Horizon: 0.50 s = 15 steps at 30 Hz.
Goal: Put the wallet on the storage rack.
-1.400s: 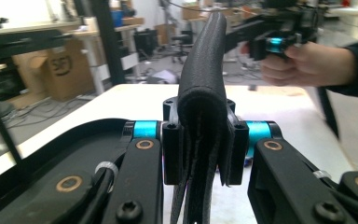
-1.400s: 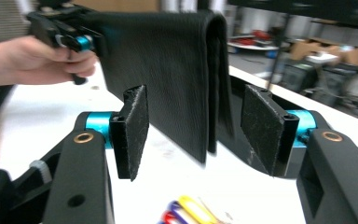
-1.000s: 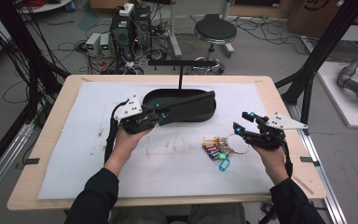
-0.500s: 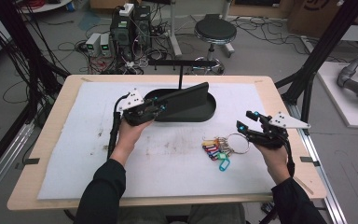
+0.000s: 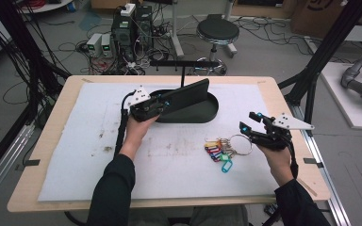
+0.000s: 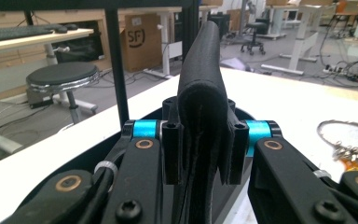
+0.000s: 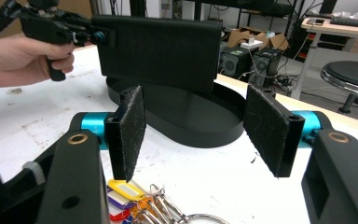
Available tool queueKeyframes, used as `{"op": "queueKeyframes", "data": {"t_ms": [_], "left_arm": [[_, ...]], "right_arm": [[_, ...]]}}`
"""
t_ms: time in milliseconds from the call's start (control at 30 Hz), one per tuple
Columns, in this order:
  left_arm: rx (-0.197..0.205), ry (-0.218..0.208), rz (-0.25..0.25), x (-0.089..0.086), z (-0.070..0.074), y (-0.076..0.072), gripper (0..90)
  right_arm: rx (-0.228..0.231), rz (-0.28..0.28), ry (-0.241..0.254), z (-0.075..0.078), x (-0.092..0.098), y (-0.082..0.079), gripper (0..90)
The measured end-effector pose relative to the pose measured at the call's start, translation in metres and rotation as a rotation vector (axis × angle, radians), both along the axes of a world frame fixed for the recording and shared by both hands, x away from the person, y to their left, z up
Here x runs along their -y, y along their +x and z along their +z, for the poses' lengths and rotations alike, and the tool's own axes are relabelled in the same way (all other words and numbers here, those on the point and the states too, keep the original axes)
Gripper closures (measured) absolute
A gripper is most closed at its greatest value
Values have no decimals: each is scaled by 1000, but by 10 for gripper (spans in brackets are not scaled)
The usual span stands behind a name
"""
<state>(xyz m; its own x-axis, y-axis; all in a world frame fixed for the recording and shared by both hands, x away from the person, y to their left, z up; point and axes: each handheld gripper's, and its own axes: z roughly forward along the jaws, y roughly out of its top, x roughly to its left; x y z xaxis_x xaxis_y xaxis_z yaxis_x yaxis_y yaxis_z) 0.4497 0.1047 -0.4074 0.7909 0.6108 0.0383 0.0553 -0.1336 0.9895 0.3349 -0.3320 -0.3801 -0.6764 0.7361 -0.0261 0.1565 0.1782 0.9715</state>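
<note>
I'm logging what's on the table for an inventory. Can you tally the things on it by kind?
Black oval tray: 1
Black flat pouch, held over the tray: 1
Key bunch with coloured tags: 1
White mat: 1
Total: 4

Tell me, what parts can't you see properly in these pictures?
- Key tags, high view: any writing is too small to read.
- Keys, right gripper view: cut off by the bottom edge.
- Flap, left gripper view: its lower end is hidden between the left gripper's jaws.
- Tray, high view: its inside is partly hidden behind the flap.
</note>
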Motion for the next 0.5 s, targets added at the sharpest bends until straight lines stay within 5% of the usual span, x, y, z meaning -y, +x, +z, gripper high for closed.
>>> {"op": "queueKeyframes", "data": {"t_ms": [500], "left_arm": [[-34, 18, 48, 5, -24, 15, 742]], "right_arm": [[-9, 4, 2, -1, 1, 1, 397]]}}
